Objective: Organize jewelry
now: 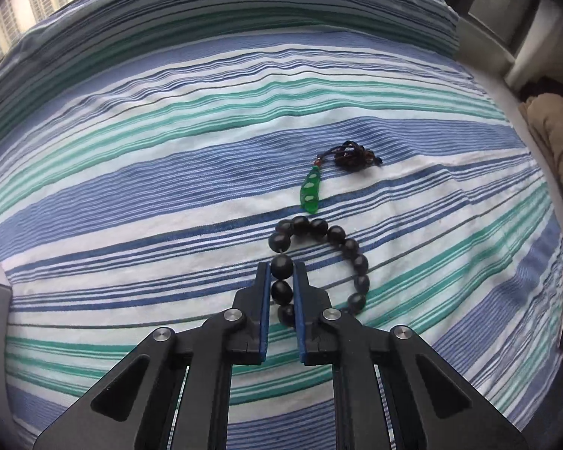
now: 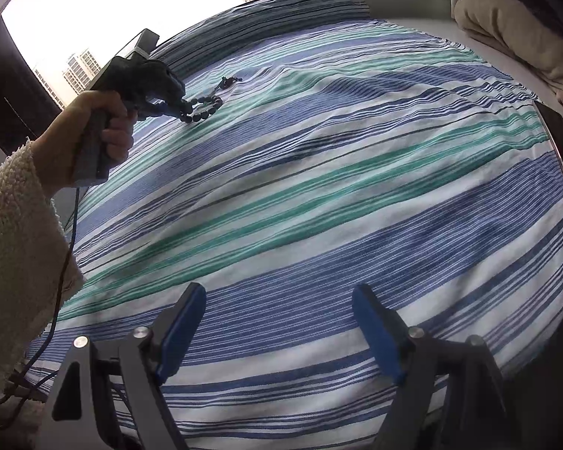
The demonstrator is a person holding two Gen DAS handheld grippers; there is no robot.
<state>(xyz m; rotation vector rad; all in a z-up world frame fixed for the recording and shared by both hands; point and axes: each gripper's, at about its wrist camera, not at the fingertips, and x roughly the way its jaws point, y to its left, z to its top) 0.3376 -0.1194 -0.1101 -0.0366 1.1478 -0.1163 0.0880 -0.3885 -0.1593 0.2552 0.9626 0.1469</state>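
Note:
A bracelet of dark round beads (image 1: 334, 236) lies in an arc on the striped bedspread (image 1: 131, 172). My left gripper (image 1: 282, 267) is shut on the beads at the bracelet's near left end, its blue pads pressing them from both sides. Just beyond lies a green pod-shaped pendant (image 1: 310, 187) on a bunched dark cord (image 1: 353, 154). In the right wrist view the left gripper (image 2: 185, 107) sits far left on the bracelet (image 2: 206, 110), held by a hand in a fleecy sleeve. My right gripper (image 2: 277, 296) hangs open over bare bedspread, nothing between its fingers.
A beige blanket (image 2: 506, 26) is heaped at the bed's far right corner, and a dark phone (image 2: 561, 142) lies at the right edge. A window with tower blocks runs behind the bed. A cable (image 2: 62, 262) trails from the left hand.

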